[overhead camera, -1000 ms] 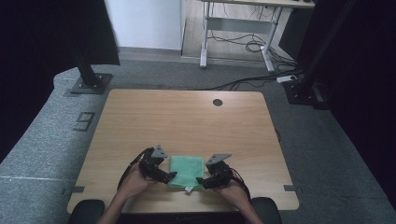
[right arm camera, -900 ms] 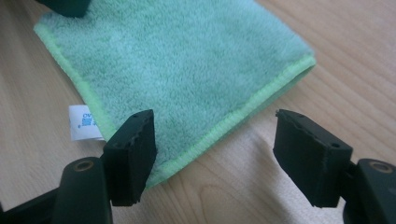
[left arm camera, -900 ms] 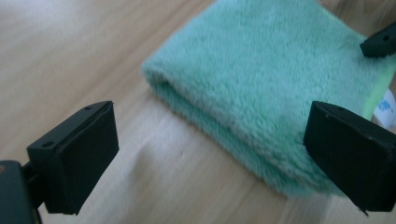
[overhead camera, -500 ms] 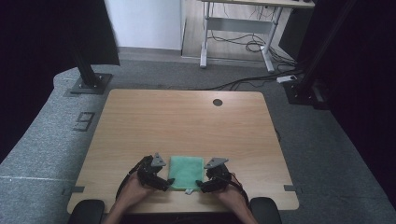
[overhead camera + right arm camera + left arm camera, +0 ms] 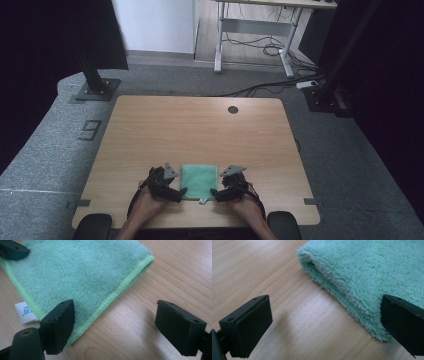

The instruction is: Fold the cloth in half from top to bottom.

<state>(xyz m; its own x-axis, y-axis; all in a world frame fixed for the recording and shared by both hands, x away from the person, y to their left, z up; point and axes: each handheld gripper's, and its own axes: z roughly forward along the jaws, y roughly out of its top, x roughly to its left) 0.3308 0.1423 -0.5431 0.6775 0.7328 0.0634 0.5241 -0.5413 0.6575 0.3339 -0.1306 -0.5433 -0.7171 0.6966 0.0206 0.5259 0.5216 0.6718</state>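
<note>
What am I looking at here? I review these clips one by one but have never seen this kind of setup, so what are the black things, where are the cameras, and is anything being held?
A person sits at a wooden table and holds a hand tool in each hand. Each tool is a gripper with two black jaws that pinch like tongs.

The high view looks down from above the person's side. There the left gripper and the right gripper sit either side of a folded green towel.

The other two pictures come from small cameras riding on the grippers, looking along their jaws. The left gripper stands open at the towel's folded edge. The right gripper has just been opening; one jaw is over the towel's stitched hem, near a white tag.

Nothing is held: the towel lies flat on the table.
</note>
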